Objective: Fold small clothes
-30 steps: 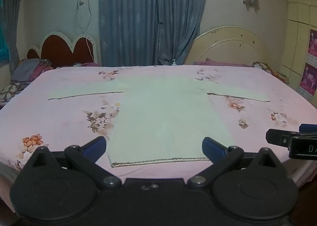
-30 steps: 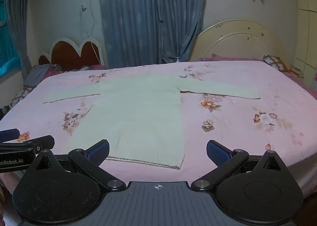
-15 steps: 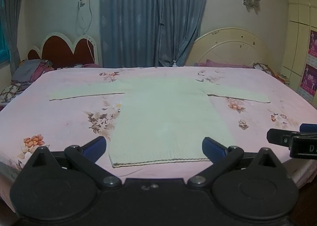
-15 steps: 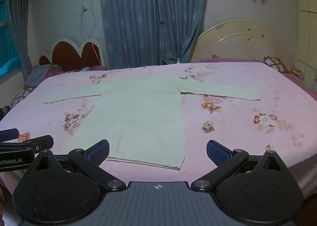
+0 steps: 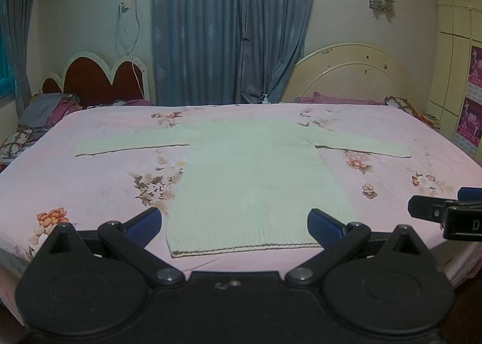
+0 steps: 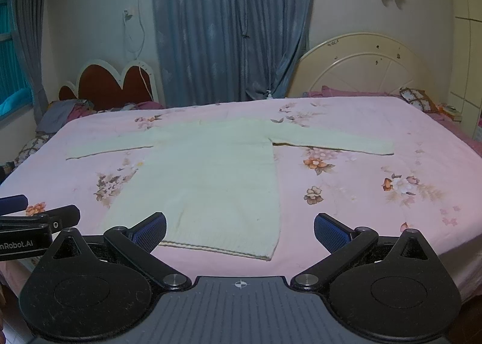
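I am holding the left gripper (image 5: 233,222) and right gripper (image 6: 240,229) with fingers spread wide and gripping nothing, just short of the bed (image 5: 75,181) edge. A shallow pinch is risking catching the bedsheet (image 6: 361,193) or only one knit layer, skewing the fold. The sweater (image 5: 256,175) is lying flat ahead, hem nearest, sleeves outstretched farther back.

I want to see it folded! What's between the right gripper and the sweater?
Nothing but bare pink bedsheet, as the right wrist view shows. The open right gripper hovers at the sweater's hem.
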